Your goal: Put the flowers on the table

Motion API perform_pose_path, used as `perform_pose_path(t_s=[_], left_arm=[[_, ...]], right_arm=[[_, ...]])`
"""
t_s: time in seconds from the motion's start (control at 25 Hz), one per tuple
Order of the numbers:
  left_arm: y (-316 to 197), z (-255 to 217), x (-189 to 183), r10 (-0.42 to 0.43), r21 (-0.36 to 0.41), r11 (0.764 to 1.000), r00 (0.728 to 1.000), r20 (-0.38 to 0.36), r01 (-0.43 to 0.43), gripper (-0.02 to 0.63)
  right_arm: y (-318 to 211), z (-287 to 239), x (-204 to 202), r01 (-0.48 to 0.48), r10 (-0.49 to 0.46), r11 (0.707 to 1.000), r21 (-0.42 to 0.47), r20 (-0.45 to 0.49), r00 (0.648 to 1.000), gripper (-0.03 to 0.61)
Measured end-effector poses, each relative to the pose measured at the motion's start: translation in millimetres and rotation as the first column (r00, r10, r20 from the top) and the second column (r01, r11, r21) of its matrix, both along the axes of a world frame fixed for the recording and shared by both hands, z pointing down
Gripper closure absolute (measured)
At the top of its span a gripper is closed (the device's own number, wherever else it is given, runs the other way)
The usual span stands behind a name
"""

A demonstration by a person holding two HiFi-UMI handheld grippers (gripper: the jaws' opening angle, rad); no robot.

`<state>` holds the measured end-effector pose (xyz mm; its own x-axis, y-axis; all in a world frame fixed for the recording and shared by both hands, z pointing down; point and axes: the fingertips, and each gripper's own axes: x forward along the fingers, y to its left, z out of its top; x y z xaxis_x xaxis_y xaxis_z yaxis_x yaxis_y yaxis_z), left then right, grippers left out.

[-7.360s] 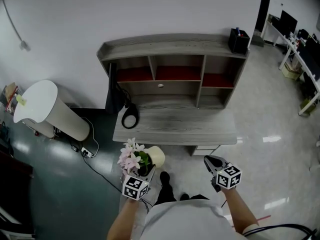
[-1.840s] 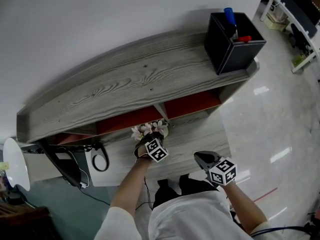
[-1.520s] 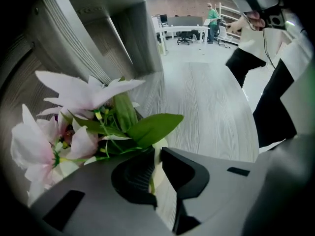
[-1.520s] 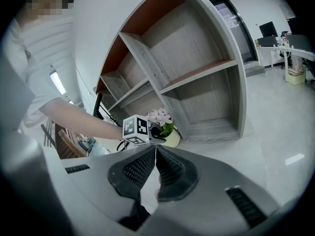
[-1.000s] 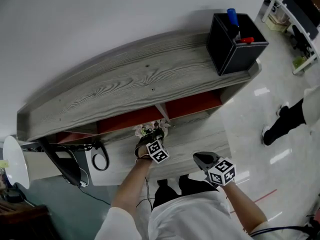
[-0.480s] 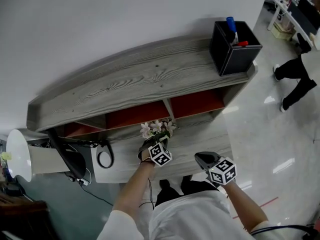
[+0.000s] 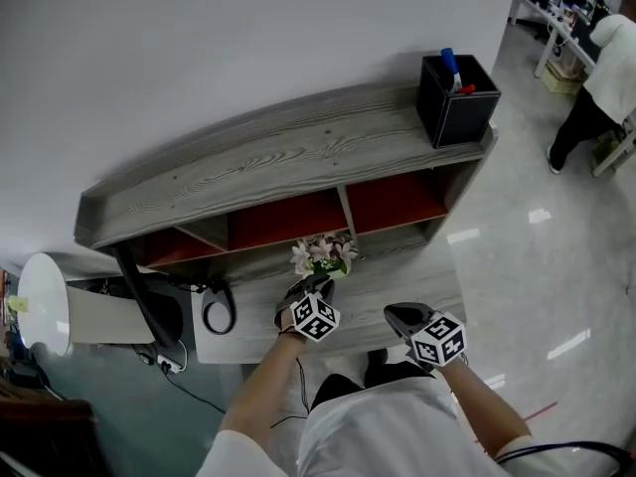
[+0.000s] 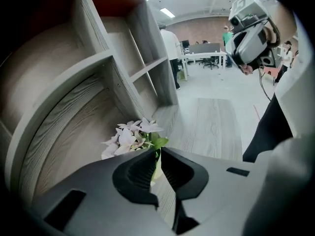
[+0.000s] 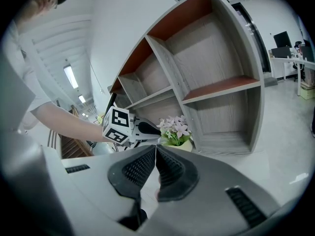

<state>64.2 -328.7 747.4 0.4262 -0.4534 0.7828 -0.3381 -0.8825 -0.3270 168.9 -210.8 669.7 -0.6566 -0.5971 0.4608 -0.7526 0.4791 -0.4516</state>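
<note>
The flowers [image 7: 323,253] are pale pink blooms with green leaves in a small cream pot. They sit low over the grey desk top [image 7: 402,278], just in front of the red-backed cubbies. My left gripper [image 7: 318,280] reaches in from the near side, and its jaws stand nearly together with a cream strip of the pot between them. In the left gripper view the flowers [image 8: 129,135] show just past the left gripper [image 8: 157,155]. The right gripper [image 7: 394,313] hovers shut and empty over the desk's front right. In its own view the right gripper [image 9: 155,149] faces the flowers [image 9: 175,127].
A wood-grain shelf top [image 7: 268,172] runs above the cubbies, with a black pen holder [image 7: 455,99] at its right end. A black cable loop [image 7: 217,316] lies on the desk's left. A white round stand [image 7: 42,302] is far left. A person [image 7: 604,63] stands at the far right.
The left gripper carried the flowers from in front of the desk onto the desk below the cubbies. A person walked across the right side. The right gripper barely moved.
</note>
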Motion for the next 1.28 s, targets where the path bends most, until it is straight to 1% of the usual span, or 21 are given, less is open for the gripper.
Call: perform_pose_path(t_s=[0.12,0.28,0.48,0.68,0.84,1.16,1.28], left_arm=[[15.1,-11.7,-9.0,-0.017,0.006,1.000,0.999,-0.036,0.018,0.585],[34.6,-25.0,-21.7,-0.014,0.027,1.000,0.998,-0.067,0.016,0.603],[58.5,-40.5,-42.4,-0.029,0.017,0.999,0.991,-0.132,0.031,0.604],[85.9,-63.3,-65.2,-0.054,-0.004,0.999,0.975,-0.217,0.055,0.604],[106.2,-79.2,-85.0,-0.047,0.000,0.999,0.964,-0.261,0.048,0.604],[148.0,-101.6,-134.9,-0.061,-0.025,0.998,0.936,-0.348,0.056,0.604],[163.6,-112.4,-152.0,-0.063,-0.032,0.998,0.920,-0.387,0.054,0.604]], right_arm=[[9.3,-4.9,-4.1,-0.016,0.016,1.000,0.007,0.000,1.000,0.560],[21.9,-7.9,-10.4,-0.034,0.034,0.999,0.016,-0.010,0.999,0.560],[37.1,-15.0,-26.0,-0.061,0.062,0.998,0.034,-0.026,0.998,0.560],[55.1,-27.0,-47.5,-0.098,0.099,0.994,0.051,-0.027,0.995,0.560],[70.3,-32.1,-66.4,-0.106,0.108,0.993,0.059,-0.042,0.993,0.560],[105.4,-41.3,-106.4,-0.127,0.132,0.990,0.068,-0.064,0.989,0.560],[117.3,-45.5,-118.6,-0.143,0.149,0.987,0.077,-0.069,0.986,0.560]])
